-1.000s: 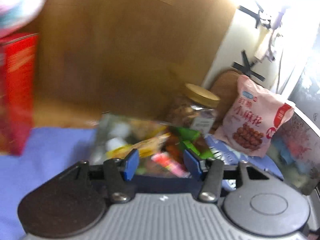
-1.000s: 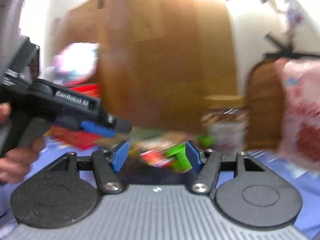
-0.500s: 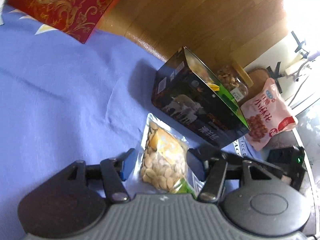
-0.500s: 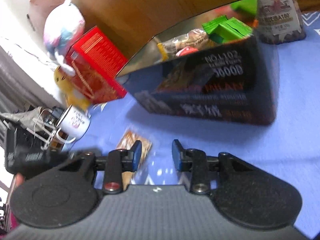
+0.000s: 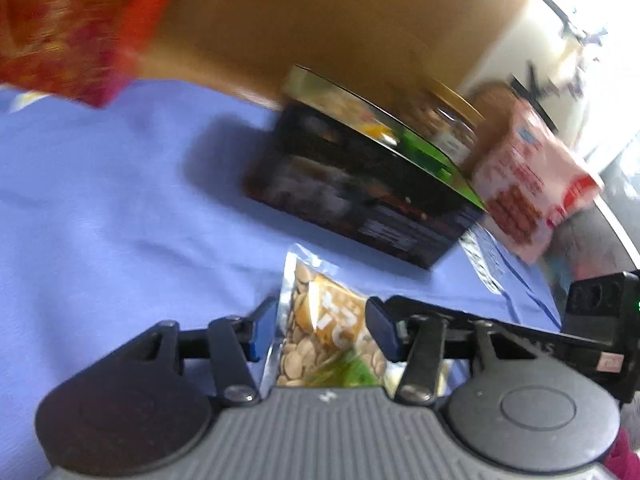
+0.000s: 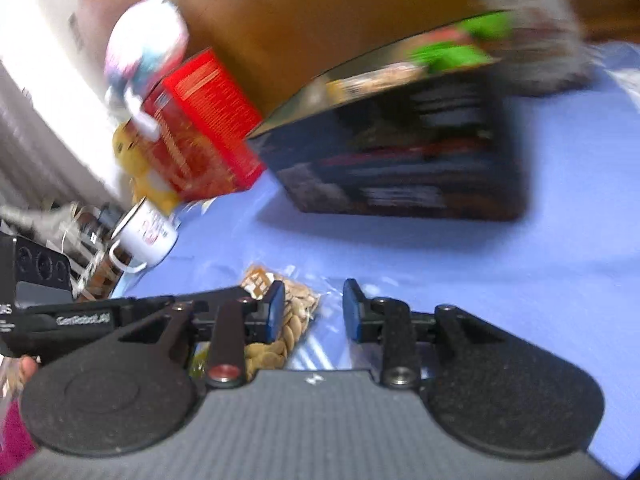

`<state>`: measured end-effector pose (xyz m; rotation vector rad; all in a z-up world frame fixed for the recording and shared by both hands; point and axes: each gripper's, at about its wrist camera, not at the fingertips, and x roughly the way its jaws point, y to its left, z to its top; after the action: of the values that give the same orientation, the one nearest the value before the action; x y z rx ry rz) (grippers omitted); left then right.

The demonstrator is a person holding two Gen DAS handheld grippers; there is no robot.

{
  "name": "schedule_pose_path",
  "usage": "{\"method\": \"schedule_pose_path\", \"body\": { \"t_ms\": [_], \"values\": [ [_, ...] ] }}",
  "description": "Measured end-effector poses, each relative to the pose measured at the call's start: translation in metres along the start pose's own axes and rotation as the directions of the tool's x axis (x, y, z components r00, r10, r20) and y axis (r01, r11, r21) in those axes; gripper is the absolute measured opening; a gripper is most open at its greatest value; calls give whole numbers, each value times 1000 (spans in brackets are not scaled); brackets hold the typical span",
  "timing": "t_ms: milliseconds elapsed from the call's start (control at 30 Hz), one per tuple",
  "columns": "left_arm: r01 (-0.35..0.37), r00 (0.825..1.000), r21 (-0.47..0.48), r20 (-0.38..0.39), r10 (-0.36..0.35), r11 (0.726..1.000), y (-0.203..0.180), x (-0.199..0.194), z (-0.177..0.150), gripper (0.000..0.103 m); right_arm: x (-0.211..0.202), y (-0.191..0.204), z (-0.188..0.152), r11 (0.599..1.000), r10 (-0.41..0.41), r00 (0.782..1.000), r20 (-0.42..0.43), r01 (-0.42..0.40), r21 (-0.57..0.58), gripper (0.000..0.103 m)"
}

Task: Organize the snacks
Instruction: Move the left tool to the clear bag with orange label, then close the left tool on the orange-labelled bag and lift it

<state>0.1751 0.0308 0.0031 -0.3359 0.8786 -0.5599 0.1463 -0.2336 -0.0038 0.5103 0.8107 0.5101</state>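
Note:
A clear packet of seeds (image 5: pixel 324 332) lies flat on the blue tablecloth (image 5: pixel 100 208). My left gripper (image 5: pixel 320 330) is open with its blue pads either side of the packet, not closed on it. The packet also shows in the right wrist view (image 6: pixel 288 312), where my right gripper (image 6: pixel 314 312) is open beside it, its left pad over the packet's edge. A dark open box (image 5: pixel 360 188) holding several snacks stands behind; it also shows in the right wrist view (image 6: pixel 408 152). The view is motion-blurred.
A red box (image 6: pixel 200 128), a plush toy (image 6: pixel 144 48) and a white mug (image 6: pixel 146 236) stand at the left. A nut jar (image 5: pixel 448 128) and a pink snack bag (image 5: pixel 528 184) sit right of the dark box. A wooden panel (image 5: pixel 320 20) is behind.
Both grippers have dropped from the dark box down to the seed packet on the cloth. The right gripper's jaws have widened a little since half a second ago.

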Motion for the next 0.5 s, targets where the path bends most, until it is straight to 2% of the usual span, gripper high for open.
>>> {"method": "schedule_pose_path", "body": {
  "t_ms": [67, 133, 267, 333, 400, 433, 500],
  "values": [
    [46, 997, 69, -62, -41, 997, -20, 18, 3, 46, -24, -12, -9, 998, -43, 998, 41, 41, 48, 35],
    [56, 994, 167, -103, -40, 984, -47, 34, 4, 46, -49, -22, -20, 993, -79, 994, 72, 72, 93, 36],
    [110, 981, 317, -187, -51, 942, -101, 60, -7, 47, -98, -32, -46, 983, -129, 987, 99, 115, 141, 42],
    [168, 971, 361, -223, -90, 917, -122, 63, -18, 47, -119, -33, -61, 983, -120, 988, 98, 105, 148, 45],
    [244, 951, 396, -278, -138, 885, -140, 63, -33, 48, -131, -30, -73, 989, -80, 994, 74, 69, 131, 45],
    [236, 952, 428, -281, -120, 873, -148, 61, -41, 50, -134, -27, -79, 992, -55, 998, 44, 49, 119, 46],
    [153, 971, 484, -234, -41, 861, -156, 53, -50, 50, -138, -16, -86, 998, -53, 998, 17, 52, 47, 45]
  ]
}}
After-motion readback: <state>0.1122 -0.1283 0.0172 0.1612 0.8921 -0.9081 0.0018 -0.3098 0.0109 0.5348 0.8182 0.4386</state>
